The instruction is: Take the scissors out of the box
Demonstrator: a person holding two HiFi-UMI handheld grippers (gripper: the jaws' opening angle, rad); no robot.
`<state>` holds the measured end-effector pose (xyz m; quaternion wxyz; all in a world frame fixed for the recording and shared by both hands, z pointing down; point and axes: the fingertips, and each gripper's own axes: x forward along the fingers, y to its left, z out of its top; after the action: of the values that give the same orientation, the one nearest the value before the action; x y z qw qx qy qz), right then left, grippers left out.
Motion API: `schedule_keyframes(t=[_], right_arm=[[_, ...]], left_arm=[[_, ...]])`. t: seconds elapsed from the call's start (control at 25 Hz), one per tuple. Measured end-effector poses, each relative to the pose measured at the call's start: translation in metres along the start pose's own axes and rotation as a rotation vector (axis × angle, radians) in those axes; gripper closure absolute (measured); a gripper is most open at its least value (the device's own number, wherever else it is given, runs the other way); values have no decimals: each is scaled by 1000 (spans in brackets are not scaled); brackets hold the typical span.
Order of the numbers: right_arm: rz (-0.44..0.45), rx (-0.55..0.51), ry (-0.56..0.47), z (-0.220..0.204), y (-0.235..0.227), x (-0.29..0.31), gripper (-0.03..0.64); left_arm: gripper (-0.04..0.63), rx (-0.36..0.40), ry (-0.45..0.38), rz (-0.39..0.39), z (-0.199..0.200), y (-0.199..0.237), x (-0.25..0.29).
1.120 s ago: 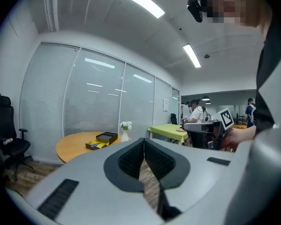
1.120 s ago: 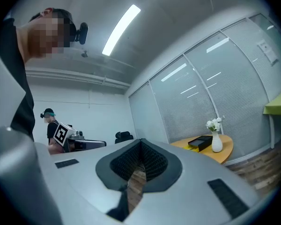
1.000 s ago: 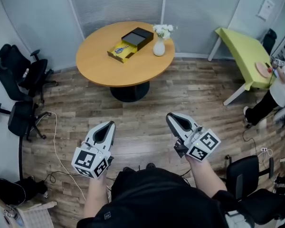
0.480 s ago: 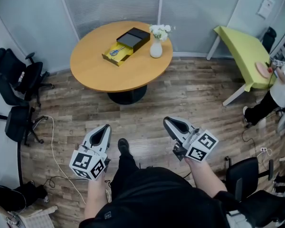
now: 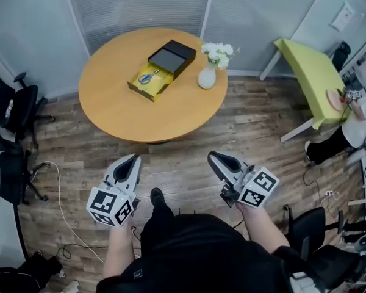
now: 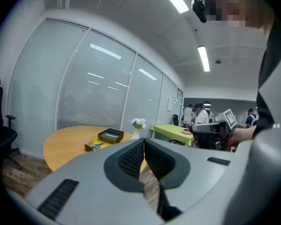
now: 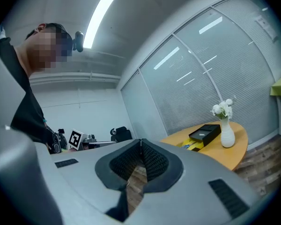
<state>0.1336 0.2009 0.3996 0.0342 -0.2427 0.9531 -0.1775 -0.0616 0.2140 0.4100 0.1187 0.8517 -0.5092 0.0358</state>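
Black office chairs (image 5: 12,112) stand at the left edge of the head view, and at lower left I hold my left gripper (image 5: 135,158) above the wood floor (image 5: 183,145), its jaws pressed together with nothing between them. In the upper middle, well apart from both grippers, the round wooden table (image 5: 171,115) carries the yellow-lined box (image 5: 140,90) with the blue-handled scissors (image 5: 149,77) lying inside, a black cover (image 5: 172,58) at its upper-right end and a white vase of flowers (image 5: 208,75) near it on the right. My right gripper (image 5: 211,156) sits right of centre, jaws likewise together and empty, with a lime-green table (image 5: 308,72) at upper right.
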Motion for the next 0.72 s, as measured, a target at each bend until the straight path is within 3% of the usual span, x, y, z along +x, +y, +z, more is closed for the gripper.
schedule_keyframes(t=[0.2,0.4,0.72], right_arm=[[-38,-52,-10,34,-29,87,578],[-40,-75,-24,46,-39,150,578],[-12,-25,11,37,-62,199,578]], left_arm=[[581,40,-18,-61,32,82,35],[581,196,-7,-106,50,122,59],[581,119,-11,-161,54,152,88]])
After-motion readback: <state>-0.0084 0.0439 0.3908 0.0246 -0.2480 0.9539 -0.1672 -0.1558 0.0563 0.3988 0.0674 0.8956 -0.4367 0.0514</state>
